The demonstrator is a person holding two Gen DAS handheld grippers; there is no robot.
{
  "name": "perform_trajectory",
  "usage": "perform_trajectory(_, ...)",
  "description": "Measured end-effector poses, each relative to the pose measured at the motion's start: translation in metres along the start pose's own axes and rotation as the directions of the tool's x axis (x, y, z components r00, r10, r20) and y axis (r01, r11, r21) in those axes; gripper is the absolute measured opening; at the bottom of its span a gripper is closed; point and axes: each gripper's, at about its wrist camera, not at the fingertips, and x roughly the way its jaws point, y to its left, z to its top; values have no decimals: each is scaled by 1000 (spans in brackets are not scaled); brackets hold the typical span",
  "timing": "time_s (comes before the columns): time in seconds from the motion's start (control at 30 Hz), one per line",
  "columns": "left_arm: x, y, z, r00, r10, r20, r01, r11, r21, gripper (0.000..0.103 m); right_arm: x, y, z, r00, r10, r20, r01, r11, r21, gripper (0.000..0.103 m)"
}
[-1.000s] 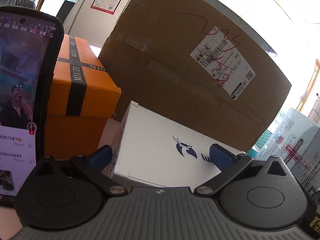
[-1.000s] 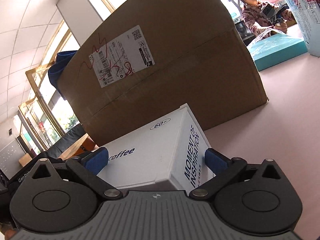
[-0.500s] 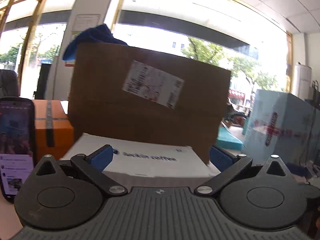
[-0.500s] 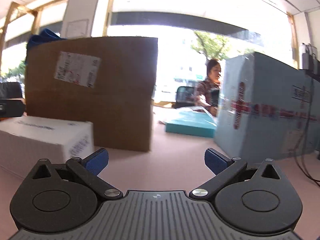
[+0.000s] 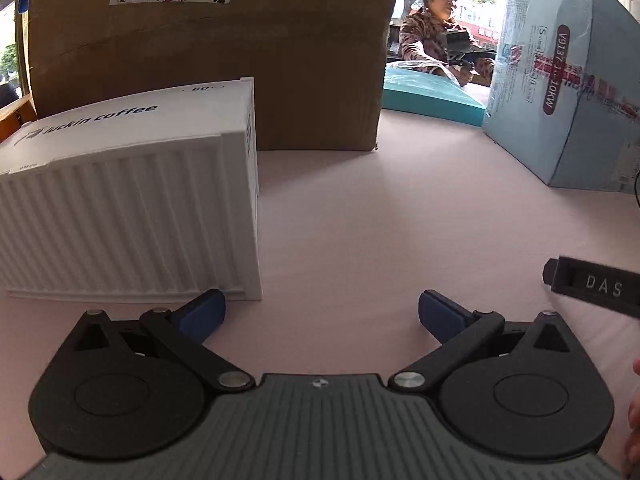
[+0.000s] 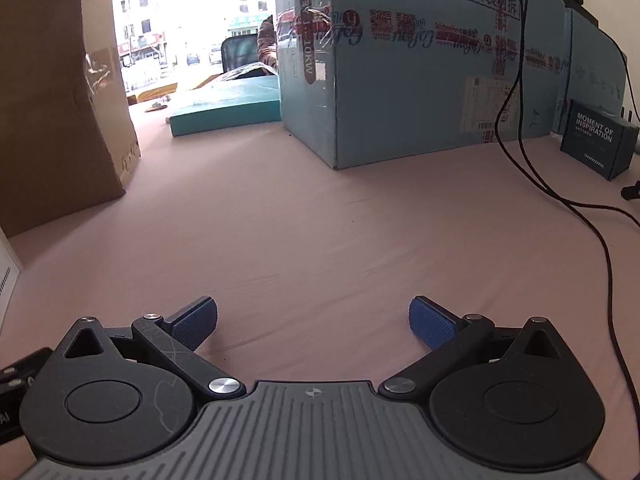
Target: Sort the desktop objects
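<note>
Both grippers have backed off the white luckin coffee box since a second ago, and it now sits on the pink desk against the big cardboard box. Left gripper and right gripper hang spread wide, holding nothing. Looks like a between-picks step; next probably means lining up on the dark blue box far right
</note>
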Motion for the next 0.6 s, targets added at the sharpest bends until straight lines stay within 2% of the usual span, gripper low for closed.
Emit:
perform_trajectory(0.07,7,-6,5,999,35,-5,-34,999,11,103,0,7,-2,1000,-16,4,16,999,-43,103)
perform_trajectory(0.23,16,-11,13,998,68,-5,-68,998,12,103,3,5,-2,1000,15,-4,-15,999,-36,103)
perform_trajectory(0.6,14,-8,13,998,63,-3,-63,998,7,103,4,3,-1,1000,20,-5,-20,999,-31,103)
